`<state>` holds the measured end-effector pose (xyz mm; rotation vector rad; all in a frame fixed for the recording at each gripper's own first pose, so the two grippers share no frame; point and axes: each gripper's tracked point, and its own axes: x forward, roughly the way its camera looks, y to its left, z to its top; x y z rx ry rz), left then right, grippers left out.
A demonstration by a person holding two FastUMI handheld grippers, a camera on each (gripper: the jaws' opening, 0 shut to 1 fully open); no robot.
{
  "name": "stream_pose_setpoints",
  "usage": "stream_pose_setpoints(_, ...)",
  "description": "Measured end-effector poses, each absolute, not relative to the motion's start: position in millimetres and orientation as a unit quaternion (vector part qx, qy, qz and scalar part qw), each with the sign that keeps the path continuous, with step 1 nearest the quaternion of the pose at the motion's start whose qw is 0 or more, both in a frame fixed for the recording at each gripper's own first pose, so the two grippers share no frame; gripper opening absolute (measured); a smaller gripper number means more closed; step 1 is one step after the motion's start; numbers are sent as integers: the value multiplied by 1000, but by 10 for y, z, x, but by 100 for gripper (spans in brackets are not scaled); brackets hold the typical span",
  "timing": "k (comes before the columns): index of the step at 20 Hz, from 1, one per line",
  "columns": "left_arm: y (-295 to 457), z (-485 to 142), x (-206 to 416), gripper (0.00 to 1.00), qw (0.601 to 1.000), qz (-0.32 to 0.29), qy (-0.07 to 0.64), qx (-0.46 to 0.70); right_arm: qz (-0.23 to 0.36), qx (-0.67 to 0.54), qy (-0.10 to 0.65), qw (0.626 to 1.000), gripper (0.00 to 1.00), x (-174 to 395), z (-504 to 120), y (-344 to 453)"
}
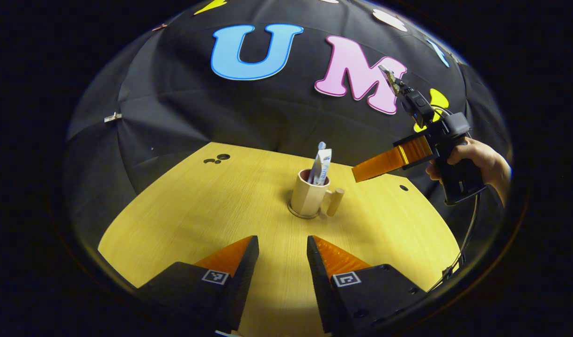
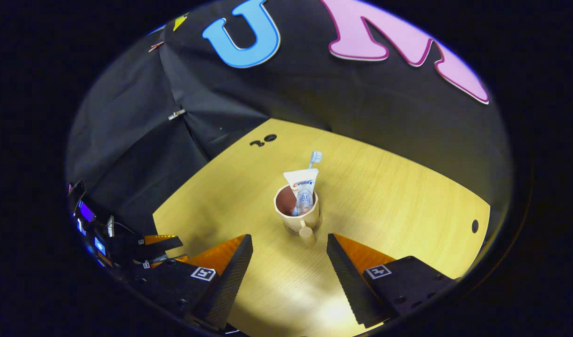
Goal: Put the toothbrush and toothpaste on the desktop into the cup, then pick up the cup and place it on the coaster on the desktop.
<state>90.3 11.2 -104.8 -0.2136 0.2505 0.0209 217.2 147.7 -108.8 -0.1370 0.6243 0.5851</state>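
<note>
Standing mid-desktop (image 1: 183, 220), the cup (image 1: 306, 196) holds the toothpaste (image 1: 322, 167) and toothbrush (image 2: 315, 158) and appears seated on the coaster (image 1: 299, 214). A brush against the handle could tip the tall contents out. Label lettering is not legible; both the left gripper (image 1: 282, 262) and right gripper (image 2: 290, 262) are held wide, empty.

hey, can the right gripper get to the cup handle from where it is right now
Probably yes. In the right gripper view the right gripper is open, its fingers apart, and the cup stands ahead with its handle turned toward the gap. Only bare desktop lies between them. The toothpaste and toothbrush rise above the rim, clear of the handle.
</note>
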Motion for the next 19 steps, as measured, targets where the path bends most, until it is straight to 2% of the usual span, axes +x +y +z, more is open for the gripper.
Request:
stream_pose_setpoints(11,-78,-152,445,66,993,-16,85,-75,261,-12,185,947,99,1176,-293,1205)
stream_pose_setpoints(14,-221,-78,381,66,994,-31,82,-65,254,-8,163,953,98,932,-242,1160)
stream_pose_setpoints(19,-429,-12,286,65,993,-54,78,-64,240,77,139,958,98,641,-60,1139)
